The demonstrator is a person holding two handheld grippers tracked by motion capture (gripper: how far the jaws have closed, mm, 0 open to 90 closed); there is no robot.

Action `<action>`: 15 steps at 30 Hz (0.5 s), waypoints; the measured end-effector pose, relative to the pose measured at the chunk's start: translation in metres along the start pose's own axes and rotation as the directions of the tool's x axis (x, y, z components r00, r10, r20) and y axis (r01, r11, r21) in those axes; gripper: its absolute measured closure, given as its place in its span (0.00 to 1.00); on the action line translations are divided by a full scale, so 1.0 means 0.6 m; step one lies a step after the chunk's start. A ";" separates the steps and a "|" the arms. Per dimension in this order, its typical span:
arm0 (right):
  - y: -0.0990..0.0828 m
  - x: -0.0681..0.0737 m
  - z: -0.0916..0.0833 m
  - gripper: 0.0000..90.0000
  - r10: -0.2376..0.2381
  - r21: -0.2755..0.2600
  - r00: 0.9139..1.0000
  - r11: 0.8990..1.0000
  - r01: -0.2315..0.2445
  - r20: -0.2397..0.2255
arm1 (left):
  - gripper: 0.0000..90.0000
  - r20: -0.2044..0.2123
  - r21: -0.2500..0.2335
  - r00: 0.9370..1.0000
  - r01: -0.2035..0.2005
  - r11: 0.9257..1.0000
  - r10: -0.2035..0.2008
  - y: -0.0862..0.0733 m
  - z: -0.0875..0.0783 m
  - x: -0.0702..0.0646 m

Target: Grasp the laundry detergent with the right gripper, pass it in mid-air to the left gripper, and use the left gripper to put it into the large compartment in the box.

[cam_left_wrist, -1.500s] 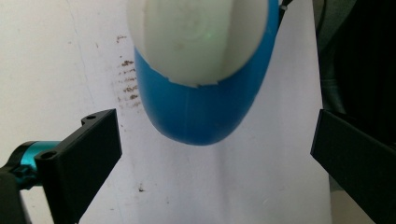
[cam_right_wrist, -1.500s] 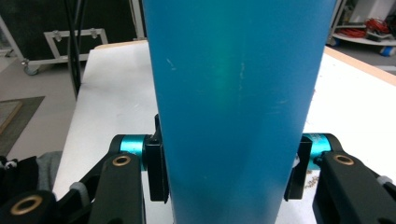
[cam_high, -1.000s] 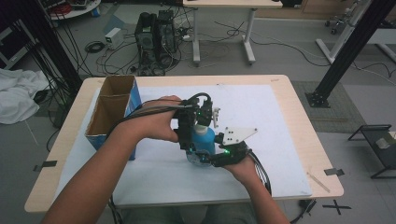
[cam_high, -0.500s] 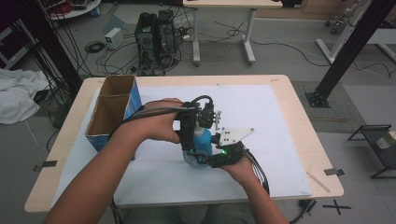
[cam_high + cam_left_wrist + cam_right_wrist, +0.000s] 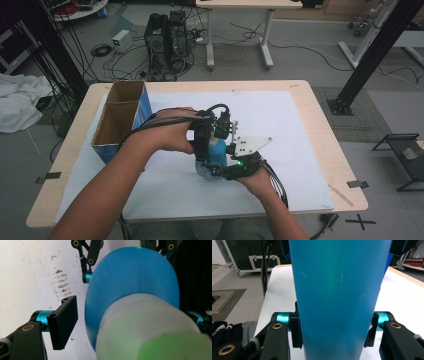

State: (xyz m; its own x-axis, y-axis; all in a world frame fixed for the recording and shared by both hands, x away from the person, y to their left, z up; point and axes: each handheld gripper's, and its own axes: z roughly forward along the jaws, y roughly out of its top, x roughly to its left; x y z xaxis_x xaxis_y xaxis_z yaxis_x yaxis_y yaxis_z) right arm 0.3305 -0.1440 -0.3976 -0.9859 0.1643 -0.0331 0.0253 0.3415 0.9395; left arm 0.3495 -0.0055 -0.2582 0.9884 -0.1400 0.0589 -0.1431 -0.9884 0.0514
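Note:
A blue plastic bottle (image 5: 216,150) stands on the white sheet near the table's middle. My right gripper (image 5: 334,330) is shut on its lower body (image 5: 339,277), one pad pressed against each side. In the high view the right gripper (image 5: 219,167) comes in from the near side. My left gripper (image 5: 212,141) hangs over the bottle's top and points down. In the left gripper view the whitish cap (image 5: 150,325) sits between its jaws. The left pad (image 5: 62,322) stands clear of the cap, so the left gripper (image 5: 131,322) is open. Its other jaw is mostly hidden behind the cap.
An open cardboard box (image 5: 120,117) with blue sides stands at the table's left. The white sheet (image 5: 290,120) covers most of the wooden tabletop (image 5: 327,145). Computer towers (image 5: 167,35) and cables lie on the floor beyond the far edge.
Both hands and the bottle have barely shifted. No grip has visibly changed.

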 end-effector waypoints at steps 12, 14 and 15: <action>0.000 0.001 0.001 0.53 0.019 0.002 1.000 1.000 -0.019 -0.002 | 0.30 0.015 0.010 1.000 0.009 1.000 -0.009 0.001 0.002 -0.001; -0.001 0.000 0.002 0.53 0.004 0.002 1.000 1.000 -0.004 -0.007 | 0.31 0.018 0.012 1.000 0.011 1.000 -0.012 0.001 0.002 -0.001; -0.001 0.000 0.003 0.53 0.006 -0.004 1.000 1.000 -0.006 -0.004 | 0.32 0.017 0.014 1.000 -0.010 1.000 0.010 0.002 0.002 0.001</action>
State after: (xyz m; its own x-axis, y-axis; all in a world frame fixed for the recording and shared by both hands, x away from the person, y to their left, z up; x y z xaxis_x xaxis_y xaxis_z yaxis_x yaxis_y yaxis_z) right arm 0.3306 -0.1425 -0.3988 -0.9864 0.1625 -0.0258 0.0310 0.3372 0.9409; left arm 0.3497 -0.0069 -0.2594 0.9877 -0.1506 0.0424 -0.1522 -0.9877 0.0370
